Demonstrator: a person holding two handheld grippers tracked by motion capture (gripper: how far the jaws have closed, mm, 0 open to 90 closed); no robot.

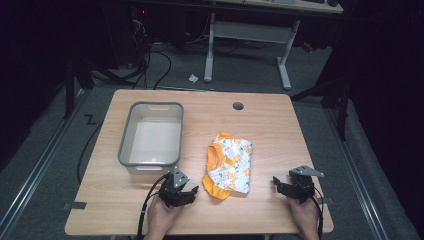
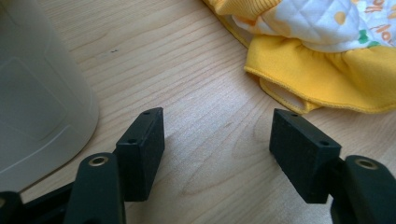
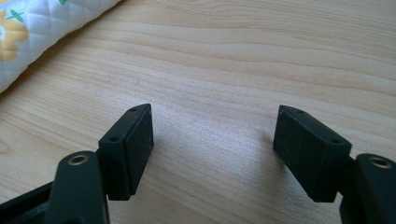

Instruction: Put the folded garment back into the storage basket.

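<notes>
- Two grippers, left gripper (image 1: 186, 192) and right gripper (image 1: 280, 187), are held with fingers spread, empty, likely readied for grasping.
- The folded garment (image 1: 229, 164) is laid mid-worktop, at the left gripper's two o'clock.
- The grey tub (image 1: 128, 139) is set at eleven o'clock.

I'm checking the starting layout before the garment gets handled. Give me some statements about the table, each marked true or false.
1. The folded garment lies inside the grey bin. False: it lies on the table, right of the bin.
2. The left claw is open with nothing between its jaws. True.
3. The right claw is shut on the garment. False: it is open over bare wood, apart from the garment.
4. The bin holds nothing. True.
5. The garment is white with orange trim. True.
</notes>
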